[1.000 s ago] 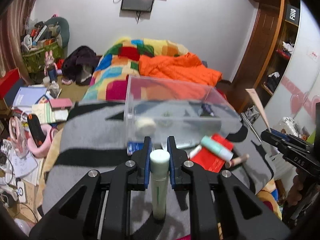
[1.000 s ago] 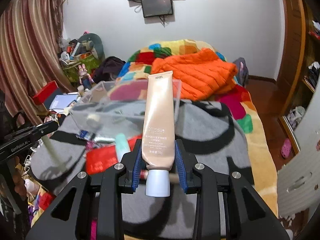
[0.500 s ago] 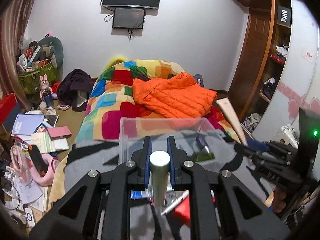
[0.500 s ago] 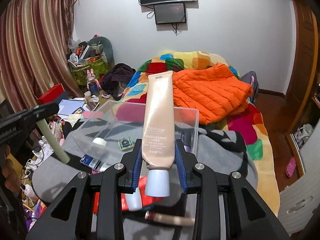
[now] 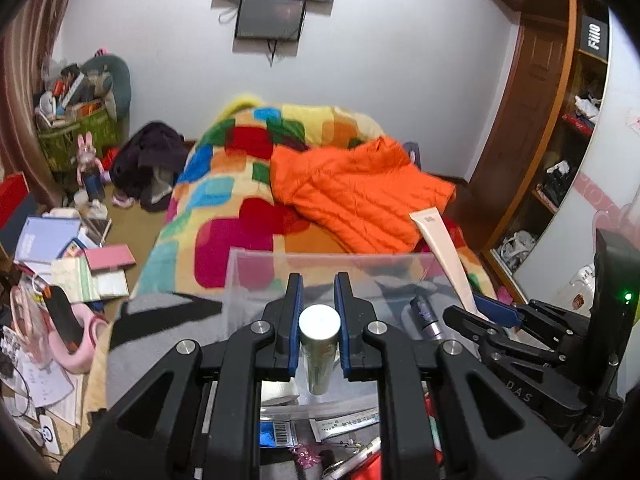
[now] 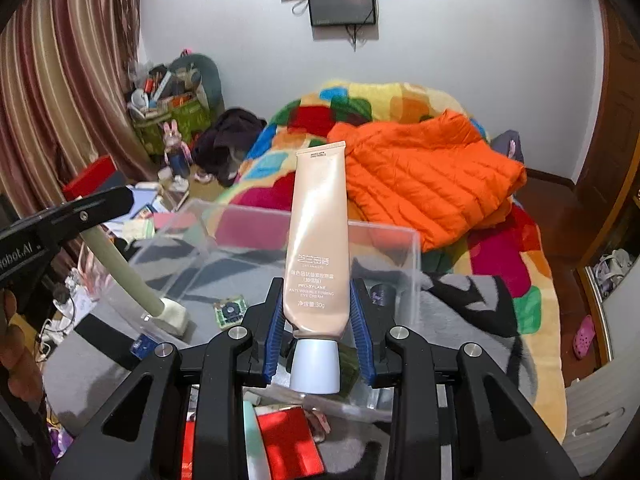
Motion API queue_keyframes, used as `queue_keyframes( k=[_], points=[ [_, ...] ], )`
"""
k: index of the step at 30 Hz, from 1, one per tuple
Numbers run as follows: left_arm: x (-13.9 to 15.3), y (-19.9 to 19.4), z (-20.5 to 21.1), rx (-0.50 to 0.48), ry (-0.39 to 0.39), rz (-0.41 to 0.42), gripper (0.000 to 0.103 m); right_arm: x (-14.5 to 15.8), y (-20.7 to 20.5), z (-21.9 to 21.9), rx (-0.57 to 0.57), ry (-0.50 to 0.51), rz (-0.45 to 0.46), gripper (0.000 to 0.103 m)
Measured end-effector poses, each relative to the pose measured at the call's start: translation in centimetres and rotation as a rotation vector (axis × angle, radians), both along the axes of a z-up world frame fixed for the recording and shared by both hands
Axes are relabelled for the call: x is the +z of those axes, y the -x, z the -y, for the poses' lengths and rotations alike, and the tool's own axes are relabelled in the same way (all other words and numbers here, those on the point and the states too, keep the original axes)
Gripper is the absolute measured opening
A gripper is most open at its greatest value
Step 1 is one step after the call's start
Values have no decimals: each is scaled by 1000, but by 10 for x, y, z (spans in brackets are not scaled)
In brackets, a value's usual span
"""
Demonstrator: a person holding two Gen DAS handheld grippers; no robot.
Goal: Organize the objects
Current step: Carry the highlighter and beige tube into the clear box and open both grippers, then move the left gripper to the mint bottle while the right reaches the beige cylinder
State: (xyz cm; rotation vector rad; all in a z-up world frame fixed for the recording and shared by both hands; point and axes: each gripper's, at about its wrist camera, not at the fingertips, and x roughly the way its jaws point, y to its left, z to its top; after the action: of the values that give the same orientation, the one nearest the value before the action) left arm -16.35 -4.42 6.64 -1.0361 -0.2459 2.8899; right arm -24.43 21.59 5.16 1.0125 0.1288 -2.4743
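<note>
On the floor at the far left lie scattered books and papers (image 5: 72, 256), beside the bed's left edge. The bed carries a grey-and-black striped blanket (image 5: 160, 332) at its near end, a patchwork quilt (image 5: 224, 200) beyond it and an orange puffer jacket (image 5: 360, 196) towards the far right corner.

The left gripper (image 5: 319, 320) pinches a slim pale-green tube (image 5: 318, 356) between its blue pads, white cap end towards the camera. From the right wrist view the same tube (image 6: 120, 272) slants down from the left gripper (image 6: 84, 216), and its cap sits low at the left wall of the clear plastic box (image 6: 384, 240); whether the cap touches the box floor is unclear.

The clear plastic box (image 5: 248, 272) stands on the blanket near the bed's front edge. Inside it lie a small green-and-white item (image 6: 230, 310) on the left of the floor and a dark purple tube (image 5: 426, 314) near the right wall.

The right gripper (image 6: 318, 316) clamps a beige eye-cream tube (image 6: 316, 240) just above its white cap, crimped end up, over the front part of the box. The left wrist view shows this tube (image 5: 444, 252) tilted above the box's right wall, held by the right gripper (image 5: 480, 308).

Before the box's near wall, on the blanket, lie a red packet (image 6: 284, 440), a mint-green tube (image 6: 254, 440) and a white barcoded packet (image 5: 344, 424).
</note>
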Motion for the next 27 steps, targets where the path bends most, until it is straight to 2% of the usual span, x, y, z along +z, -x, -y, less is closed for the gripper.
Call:
queue_keyframes(
  k=[5, 9, 14, 19, 24, 27],
  points=[
    [-27, 13, 2, -6, -29, 65, 15, -21, 13, 10, 11, -25, 51, 28],
    [-37, 15, 0, -16, -28, 92, 15, -29, 15, 17, 35, -48, 78, 29],
    [-33, 7, -1, -32, -33, 85, 15, -29, 13, 20, 60, -65, 100, 30],
    [-16, -13, -6, -52, -19, 40, 16, -10, -2, 14, 72, -50, 45, 38],
    [0, -40, -14, -67, 19, -10, 40, 10, -23, 0, 76, -21, 1, 42],
    [5, -56, -18, -72, 40, -34, 50, 17, -36, -13, 67, -11, -19, 47]
  ],
)
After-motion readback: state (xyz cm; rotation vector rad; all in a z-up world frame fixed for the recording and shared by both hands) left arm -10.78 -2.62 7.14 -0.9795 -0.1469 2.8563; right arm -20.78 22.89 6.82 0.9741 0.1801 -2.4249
